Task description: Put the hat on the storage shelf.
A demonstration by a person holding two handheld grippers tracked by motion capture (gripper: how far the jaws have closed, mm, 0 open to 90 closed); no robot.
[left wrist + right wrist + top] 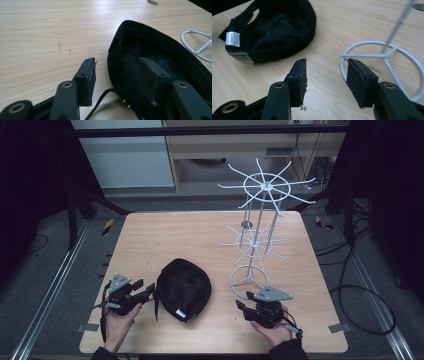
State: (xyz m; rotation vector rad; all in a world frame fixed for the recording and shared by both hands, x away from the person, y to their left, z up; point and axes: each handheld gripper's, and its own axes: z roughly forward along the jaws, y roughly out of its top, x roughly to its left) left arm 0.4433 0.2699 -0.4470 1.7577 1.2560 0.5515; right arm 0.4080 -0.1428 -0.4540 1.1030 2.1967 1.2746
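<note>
Black soft fabric cap point(183, 289) may slide on the table point(165, 235) if the left gripper's point(117, 75) open jaws, straddling its rim, close shallowly, while the right gripper point(325, 75) gapes empty.

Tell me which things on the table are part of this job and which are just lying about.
In the job:
- black cap, its edge between the open jaws of the left gripper
- white wire rack, its ring base beside the open right gripper

Lying about:
- small grey disc on the table behind the rack
- cables on the floor
</note>
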